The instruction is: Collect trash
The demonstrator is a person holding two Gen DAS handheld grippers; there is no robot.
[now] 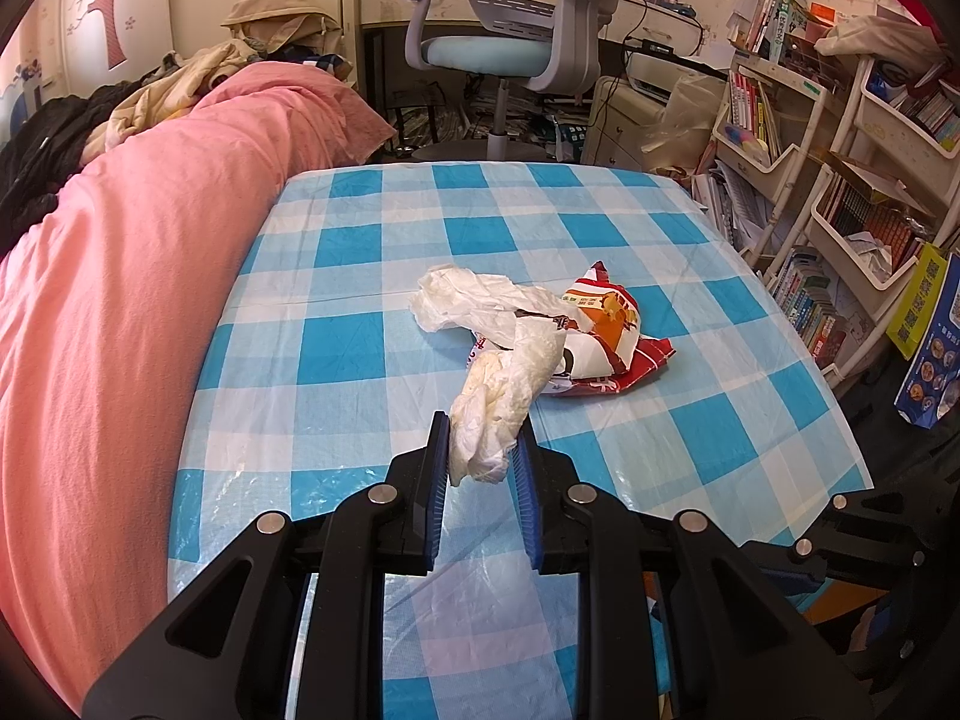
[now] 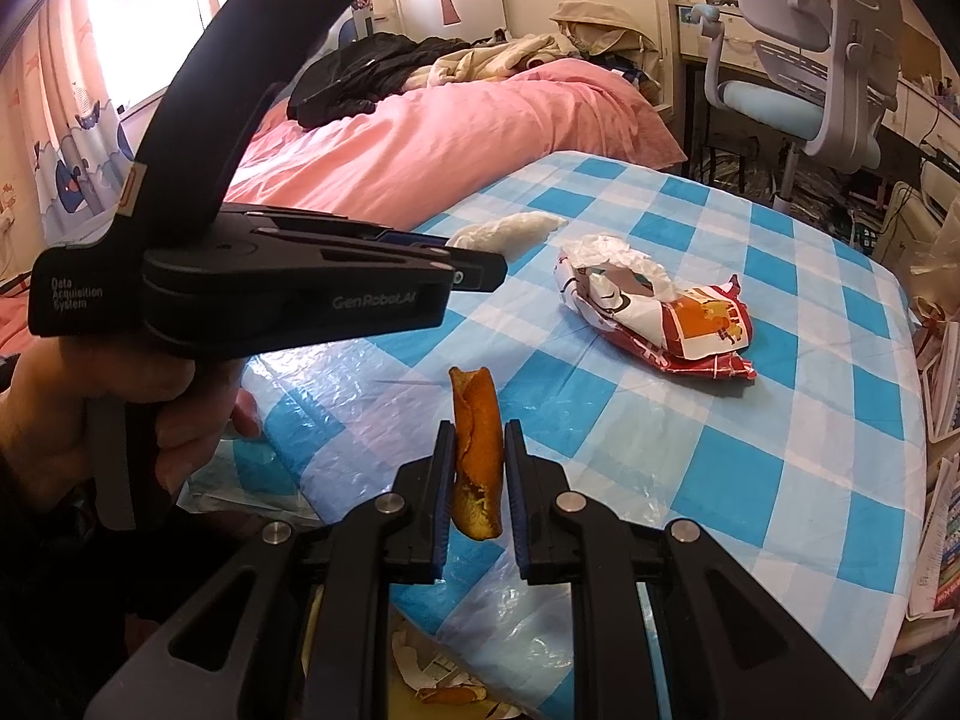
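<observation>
My left gripper [image 1: 480, 438] is shut on a crumpled white tissue [image 1: 489, 420] and holds it above the blue checked tablecloth [image 1: 360, 276]. The tissue also shows in the right wrist view [image 2: 510, 231], held by the left gripper [image 2: 474, 273]. My right gripper [image 2: 478, 441] is shut on a curled orange peel [image 2: 477, 462] above the table's near edge. A red and white snack wrapper [image 1: 606, 336] with a crumpled white plastic bag [image 1: 474, 297] lies mid-table; the wrapper also shows in the right wrist view [image 2: 666, 318].
A pink duvet [image 1: 120, 276] on the bed borders the table's left side. A desk chair [image 1: 510, 18] stands beyond the far edge. Bookshelves [image 1: 840, 192] line the right. Below the table's near edge, scraps of paper and peel [image 2: 444, 672] lie in something low.
</observation>
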